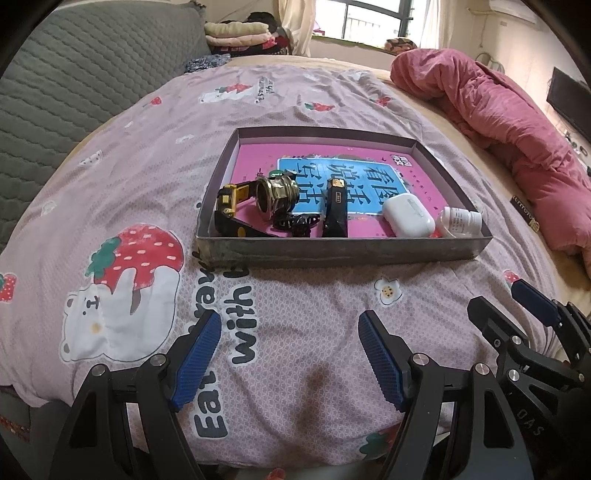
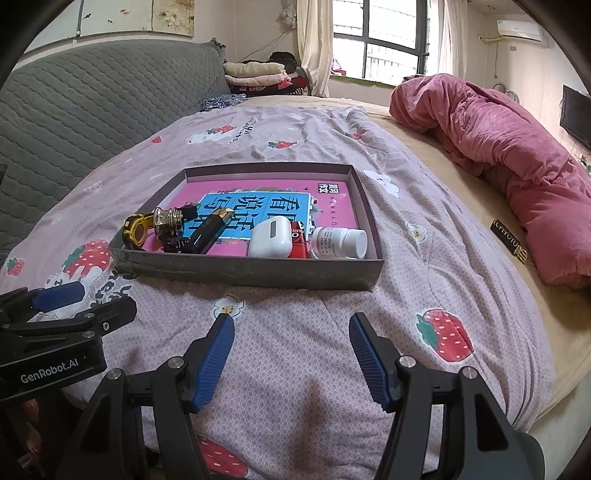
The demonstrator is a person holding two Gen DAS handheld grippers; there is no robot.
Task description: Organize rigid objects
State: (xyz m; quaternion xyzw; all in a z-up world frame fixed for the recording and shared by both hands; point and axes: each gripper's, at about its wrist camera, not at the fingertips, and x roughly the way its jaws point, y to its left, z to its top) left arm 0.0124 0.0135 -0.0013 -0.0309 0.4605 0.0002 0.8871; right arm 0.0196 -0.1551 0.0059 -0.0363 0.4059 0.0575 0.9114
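Observation:
A shallow grey box (image 1: 343, 250) (image 2: 251, 271) lies on the bed. It holds a pink book (image 1: 332, 162) (image 2: 258, 192), a yellow-black watch (image 1: 231, 210) (image 2: 136, 229), a brass fitting (image 1: 277, 194) (image 2: 170, 219), a black clip (image 1: 299, 223), a black bar (image 1: 335, 212) (image 2: 208, 230), a white case (image 1: 408, 214) (image 2: 271, 236), a red item (image 2: 300, 238) and a white pill bottle (image 1: 460, 221) (image 2: 340, 242). My left gripper (image 1: 290, 358) is open and empty over the sheet, short of the box. My right gripper (image 2: 291, 358) is open and empty too.
The bed has a pink strawberry-print sheet (image 1: 303, 99) (image 2: 424, 266). A rolled pink quilt (image 1: 509, 122) (image 2: 509, 147) lies at the right. A grey padded headboard (image 1: 74, 74) (image 2: 92, 99) is at the left. Folded clothes (image 1: 240, 35) sit at the back.

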